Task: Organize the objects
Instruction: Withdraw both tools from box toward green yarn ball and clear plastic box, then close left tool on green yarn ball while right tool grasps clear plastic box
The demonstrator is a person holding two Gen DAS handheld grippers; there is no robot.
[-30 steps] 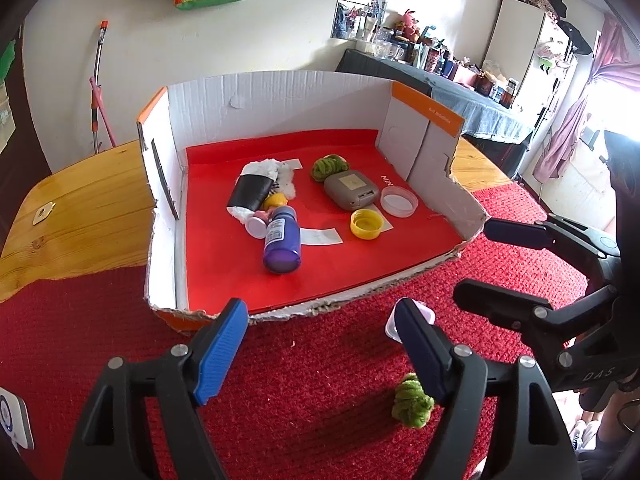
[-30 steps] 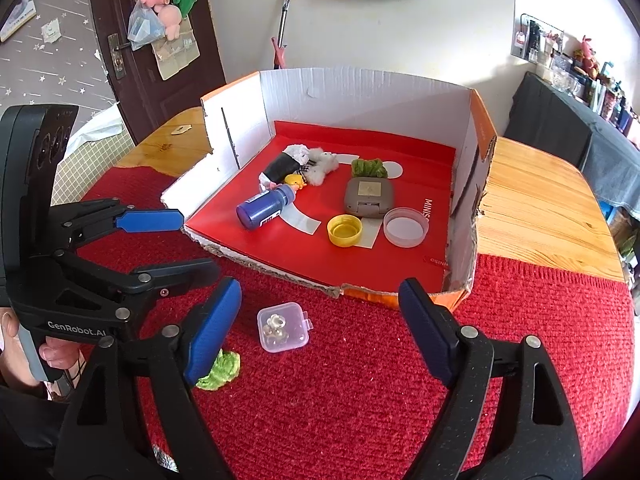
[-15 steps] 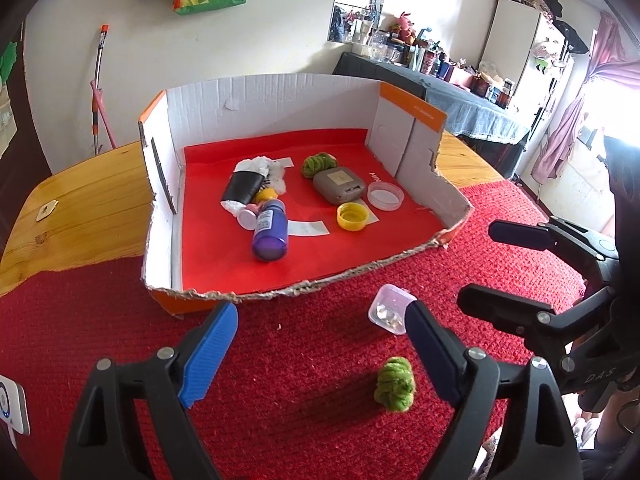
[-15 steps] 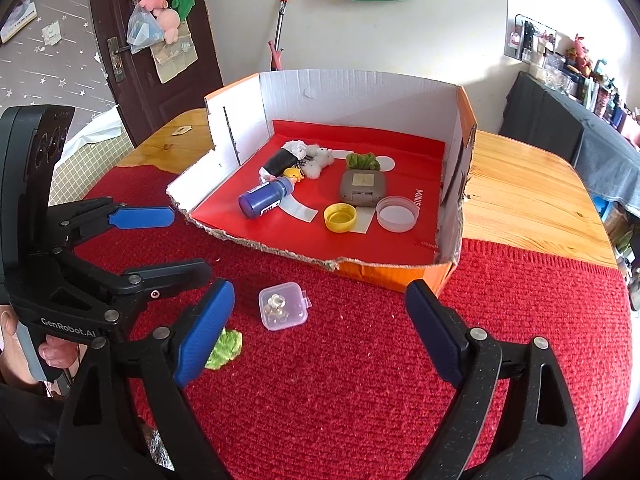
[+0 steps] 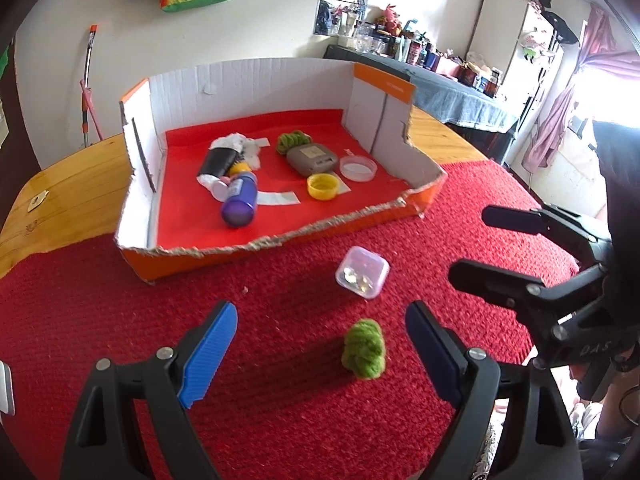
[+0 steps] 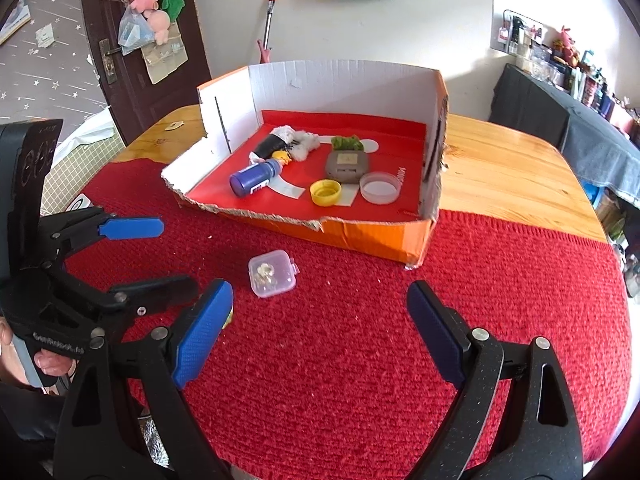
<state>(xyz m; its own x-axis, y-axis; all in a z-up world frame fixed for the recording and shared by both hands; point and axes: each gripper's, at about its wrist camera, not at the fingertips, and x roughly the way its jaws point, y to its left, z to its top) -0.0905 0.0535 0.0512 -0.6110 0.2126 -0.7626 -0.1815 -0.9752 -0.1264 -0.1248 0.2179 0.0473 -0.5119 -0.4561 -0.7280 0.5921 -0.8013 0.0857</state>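
Right now my task's loose things lie on the red mat, just outside the torn front edge of the cardboard box: a small clear plastic case with bits of metal inside, and nearer to me a green yarn ball. The two sit near each other but apart. My left gripper stands wide open with nothing pressed by its blue pads; in its own view the yarn ball sits on the mat between the fingers, closer to the right one. My right gripper is wide open as well, above bare mat, with the clear case just beyond its left finger.

Inside the box, on its red liner, a blue bottle lies on its side toward the left wall, touching a black-and-white bundle. A second green yarn ball touches a grey case near the middle, and toward the right wall sit a yellow cap and a clear round lid. A wooden table carries the mat and box.
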